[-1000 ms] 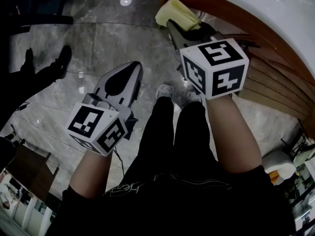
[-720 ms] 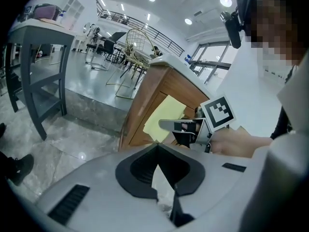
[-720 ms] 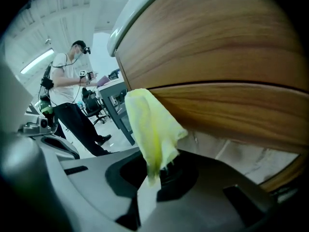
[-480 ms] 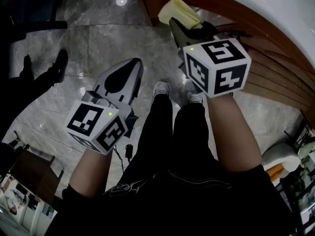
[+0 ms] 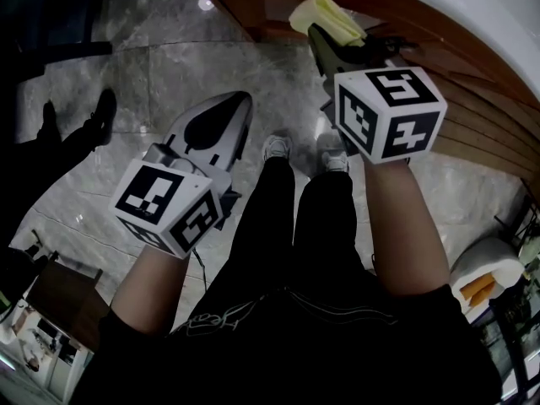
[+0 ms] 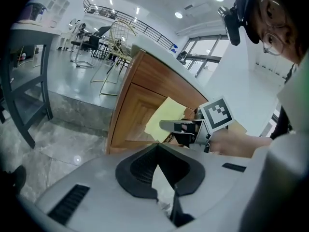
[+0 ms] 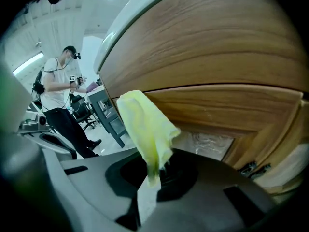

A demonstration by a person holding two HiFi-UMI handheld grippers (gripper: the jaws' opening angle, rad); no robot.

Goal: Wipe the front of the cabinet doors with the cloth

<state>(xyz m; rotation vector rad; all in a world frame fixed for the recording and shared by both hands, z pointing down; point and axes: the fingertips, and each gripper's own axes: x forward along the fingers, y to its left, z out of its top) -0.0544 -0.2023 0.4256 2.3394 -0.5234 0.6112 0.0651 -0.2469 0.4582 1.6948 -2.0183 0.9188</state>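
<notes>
A yellow cloth (image 5: 325,17) sticks up out of my right gripper (image 5: 321,34), which is shut on it and held close to the brown wooden cabinet front (image 5: 460,112). In the right gripper view the cloth (image 7: 145,124) stands crumpled above the jaws (image 7: 153,170), a little short of the curved wood panel (image 7: 217,66). My left gripper (image 5: 243,99) is shut and holds nothing; it hangs over the marble floor, left of my legs. From the left gripper view (image 6: 157,146), the cloth (image 6: 166,120) shows flat against a cabinet door (image 6: 135,110).
A white countertop (image 5: 472,7) overhangs the cabinet. My shoes (image 5: 278,150) stand on grey marble floor (image 5: 169,74). Another person's feet (image 5: 101,108) are at the left. A dark table leg (image 6: 41,86) and a person (image 7: 60,95) stand further off.
My right gripper with the cloth has moved right and up, nearer the cabinet front. The left gripper has shifted slightly the same way and stays shut.
</notes>
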